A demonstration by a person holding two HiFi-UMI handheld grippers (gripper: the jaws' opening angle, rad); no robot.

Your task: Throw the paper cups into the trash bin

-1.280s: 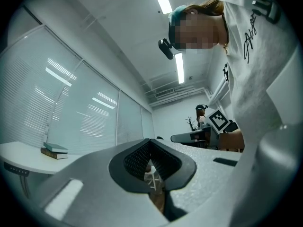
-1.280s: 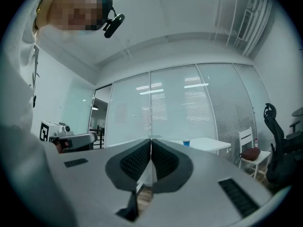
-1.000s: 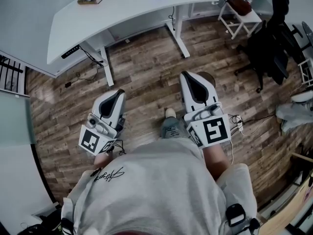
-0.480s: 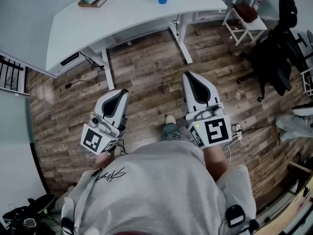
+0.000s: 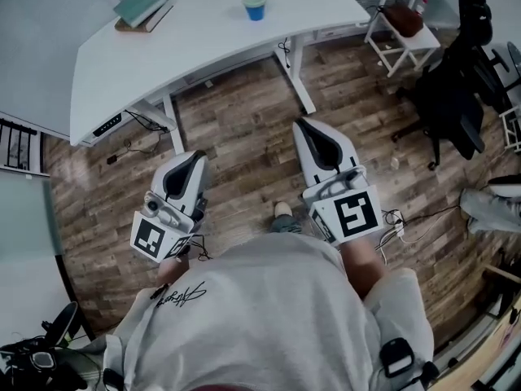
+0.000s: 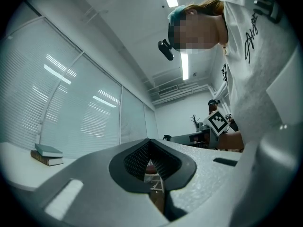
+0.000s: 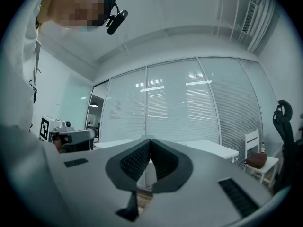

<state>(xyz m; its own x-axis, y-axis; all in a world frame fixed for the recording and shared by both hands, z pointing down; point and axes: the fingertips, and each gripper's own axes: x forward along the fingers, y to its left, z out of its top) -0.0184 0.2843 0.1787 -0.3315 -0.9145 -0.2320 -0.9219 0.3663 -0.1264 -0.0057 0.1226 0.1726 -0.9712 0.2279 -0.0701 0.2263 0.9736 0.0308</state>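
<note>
The one paper cup (image 5: 255,6) in sight, blue with a pale rim, stands upright on the white worktop (image 5: 203,35). It is well ahead of both tools, a little nearer the line of the right hand-held gripper (image 5: 306,125) than that of the left hand-held gripper (image 5: 194,158). Both are held over the wooden floor (image 5: 244,120) and point toward the worktop, each with its jaws pressed together and nothing between them. The cup should be very light, thin-walled and easy to crush, and if empty it would tip at a nudge. The best hold is probably across the upper wall just under the rolled rim, where it is stiffest, with the jaws spread first and then squeezed only gently. Whether it holds liquid cannot be told from here. No trash bin shows in any view, and no second cup either. Neither gripper view shows the cup, each gripper's own body filling the lower part. A stack of books (image 5: 142,6) lies further left on the worktop, well apart from the cup.
</note>
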